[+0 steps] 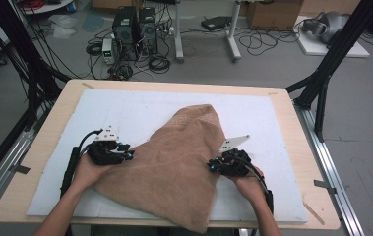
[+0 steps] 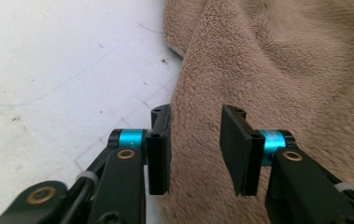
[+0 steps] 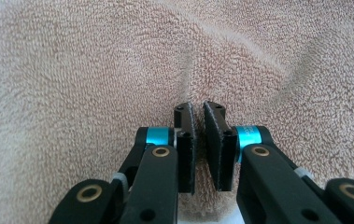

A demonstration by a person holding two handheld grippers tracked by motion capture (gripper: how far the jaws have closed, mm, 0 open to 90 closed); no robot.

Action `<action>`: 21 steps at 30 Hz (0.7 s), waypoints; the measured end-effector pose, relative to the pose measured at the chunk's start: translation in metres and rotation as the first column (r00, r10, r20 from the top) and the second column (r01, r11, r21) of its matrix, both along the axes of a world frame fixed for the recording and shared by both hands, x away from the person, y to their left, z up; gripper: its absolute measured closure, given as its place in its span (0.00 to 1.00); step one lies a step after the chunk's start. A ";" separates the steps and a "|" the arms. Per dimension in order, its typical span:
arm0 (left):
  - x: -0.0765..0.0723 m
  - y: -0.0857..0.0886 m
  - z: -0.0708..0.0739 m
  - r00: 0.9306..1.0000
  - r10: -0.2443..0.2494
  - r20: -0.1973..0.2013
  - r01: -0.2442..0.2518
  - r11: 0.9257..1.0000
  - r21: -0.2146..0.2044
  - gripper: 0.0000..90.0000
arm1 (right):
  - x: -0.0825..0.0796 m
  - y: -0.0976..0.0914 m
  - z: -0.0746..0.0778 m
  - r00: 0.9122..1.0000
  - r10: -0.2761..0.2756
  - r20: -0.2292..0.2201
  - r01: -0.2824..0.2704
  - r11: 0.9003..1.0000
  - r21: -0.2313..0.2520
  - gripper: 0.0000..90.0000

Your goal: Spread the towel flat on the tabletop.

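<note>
While the tan towel (image 1: pixel 174 162) lies crumpled at centre frame on the desk (image 1: pixel 51 123), the left gripper (image 2: pixel 195 149) fingers stand released at its edge; the right gripper (image 3: pixel 198 149) fingers are clenched on a towel fold.

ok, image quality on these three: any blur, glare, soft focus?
High view: soft, even light, no glare on the towel. Left gripper view: sharp on the left tool, towel blurs toward the right edge. Right gripper view: pile crisp around the right tool.
</note>
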State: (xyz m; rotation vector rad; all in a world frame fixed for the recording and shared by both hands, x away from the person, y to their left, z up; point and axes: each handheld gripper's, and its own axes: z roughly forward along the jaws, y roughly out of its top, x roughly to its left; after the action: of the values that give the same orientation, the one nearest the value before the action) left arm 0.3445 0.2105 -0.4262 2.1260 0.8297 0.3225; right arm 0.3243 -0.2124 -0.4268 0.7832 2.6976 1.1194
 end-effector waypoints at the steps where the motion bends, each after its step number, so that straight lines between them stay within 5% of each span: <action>1: 0.002 -0.001 -0.001 1.000 0.004 -0.006 -0.004 1.000 0.006 0.68 | 0.000 0.000 0.000 1.000 0.000 0.000 0.000 1.000 0.000 0.93; 10: 0.008 -0.005 -0.008 0.998 -0.008 -0.060 0.008 1.000 0.012 0.60 | -0.012 -0.023 0.002 1.000 -0.007 -0.010 0.007 1.000 0.003 0.93; 13: 0.009 -0.008 -0.013 0.996 -0.016 -0.083 0.020 0.999 0.042 0.67 | -0.010 -0.018 -0.002 1.000 -0.002 -0.018 0.002 1.000 -0.009 0.92; 18: 0.008 -0.008 -0.012 0.996 -0.043 -0.083 0.047 0.998 0.038 0.88 | -0.006 -0.012 -0.007 1.000 0.006 -0.031 -0.007 1.000 -0.016 0.91; 21: 0.004 -0.011 -0.011 0.997 -0.052 -0.064 0.056 0.996 0.064 0.91 | -0.005 -0.012 -0.006 1.000 0.009 -0.029 -0.009 1.000 0.002 0.91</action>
State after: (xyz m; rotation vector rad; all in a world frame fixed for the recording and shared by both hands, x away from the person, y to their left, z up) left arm 0.3484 0.1996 -0.4371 2.2259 0.8057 0.2596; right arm 0.3190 -0.2244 -0.4326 0.7942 2.7270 1.1220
